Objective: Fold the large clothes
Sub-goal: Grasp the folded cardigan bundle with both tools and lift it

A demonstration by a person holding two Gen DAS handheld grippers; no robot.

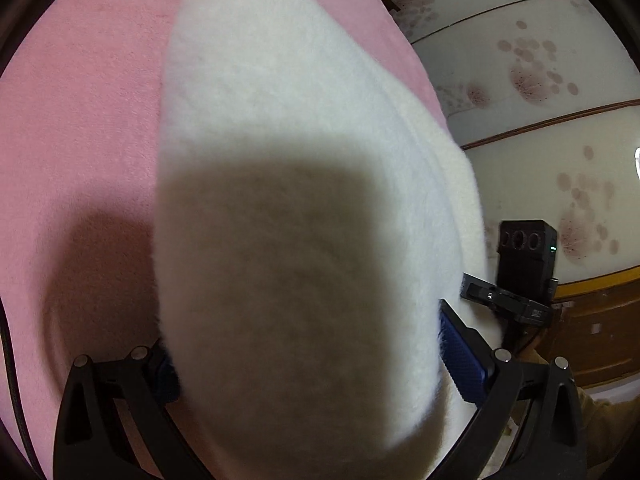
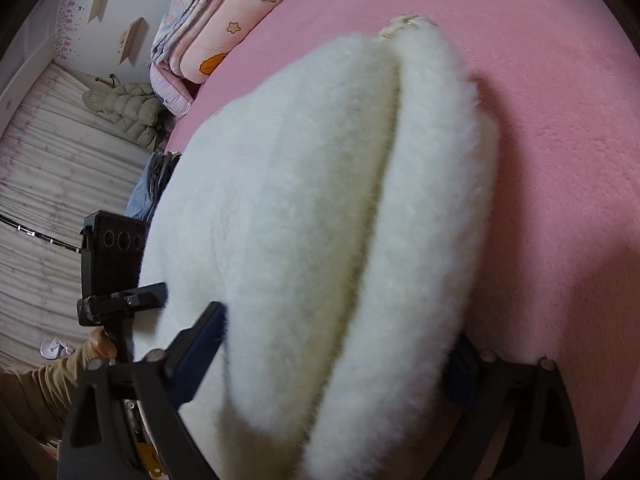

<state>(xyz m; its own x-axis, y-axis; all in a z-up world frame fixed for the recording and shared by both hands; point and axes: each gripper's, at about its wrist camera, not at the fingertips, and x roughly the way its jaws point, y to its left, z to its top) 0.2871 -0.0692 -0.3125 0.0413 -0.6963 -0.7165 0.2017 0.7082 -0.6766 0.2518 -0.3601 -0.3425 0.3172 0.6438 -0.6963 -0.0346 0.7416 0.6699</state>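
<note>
A thick white fluffy garment (image 1: 280, 168) lies folded on the pink bed cover (image 1: 80, 140), stretching away from both grippers. My left gripper (image 1: 312, 364) straddles its near end with jaws wide; one blue pad (image 1: 460, 356) brushes the fluff, and the other is half buried under it. My right gripper (image 2: 332, 344) stands just as wide over the same garment (image 2: 320, 200), where a long fold crease runs between two fluffy rolls. Its left finger (image 2: 196, 344) rests against the pile. I see no squeeze from either gripper. Each view shows the other gripper's black body (image 1: 524, 256) (image 2: 112, 256) beside the garment.
Pink cover (image 2: 560, 160) spreads right and beyond the garment. Folded quilts (image 2: 208, 36) are stacked at the bed's far corner, with a padded jacket (image 2: 128, 112) and jeans (image 2: 152, 188) beside the bed. A flowered wardrobe door (image 1: 540, 80) stands close on the other side. A sleeved hand (image 2: 92, 352) holds the left gripper.
</note>
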